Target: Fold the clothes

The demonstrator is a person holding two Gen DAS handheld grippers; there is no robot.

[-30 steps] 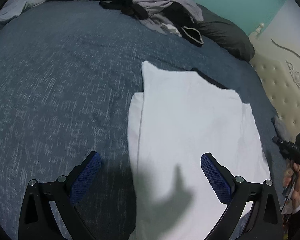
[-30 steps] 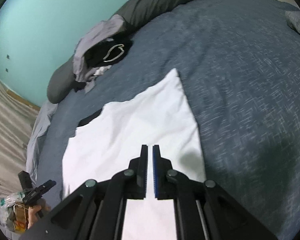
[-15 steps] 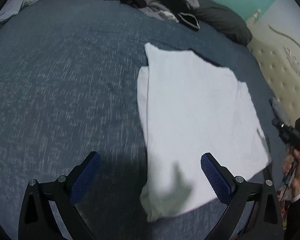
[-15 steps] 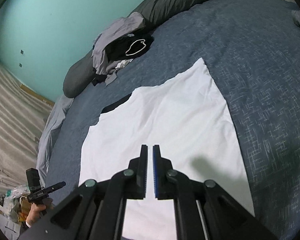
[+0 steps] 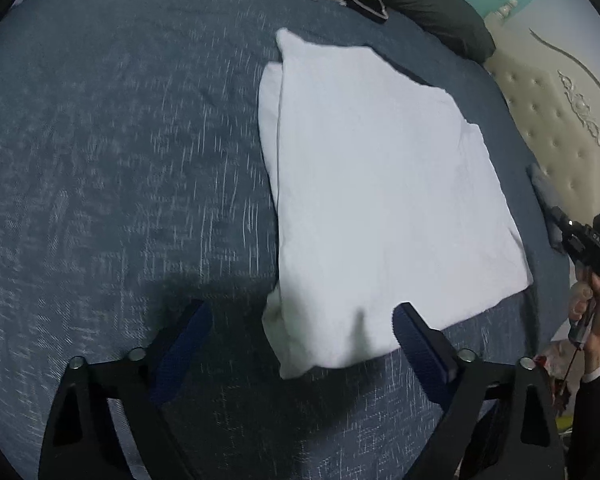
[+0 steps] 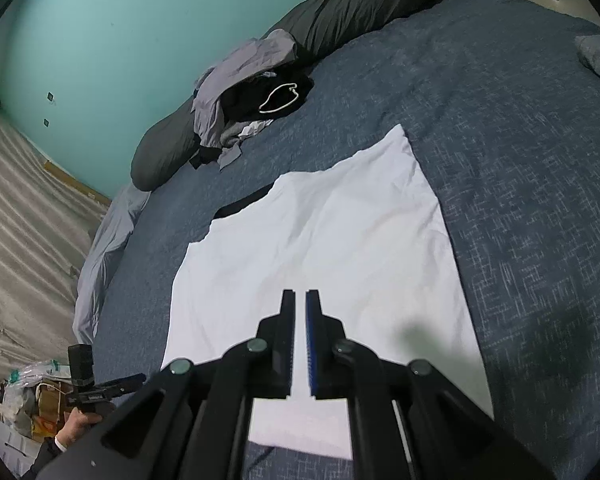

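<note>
Inspection of my two tools over the bed.

My left gripper stands wide open, its blue pads far apart and nothing between them. My right gripper is closed to a narrow slit; I see no cloth in the slit, so I judge that it holds nothing.

The white garment lies flat on the blue-grey cover, squared into a rough rectangle. Along its edge on my left jaw's side a second layer peeps out from under the top one, so it is doubled over at least once. A dark strip shows at its far edge; I cannot tell what that is.

Relative to my left jaws: the garment's near corner lies just ahead, between the two pads and nearer the right-hand one, and the rest runs away forward and to the right. Relative to my right jaws: the cloth spreads directly ahead and beneath, its near hem passing under the fingers.

Why so: the flat spread suits a crease, and I judge the open left jaws well placed to take the near corner. Whether a further fold is due, or this rectangle is the finished result, the scene does not settle.

A heap of clothes lies well ahead against the dark pillows.
</note>
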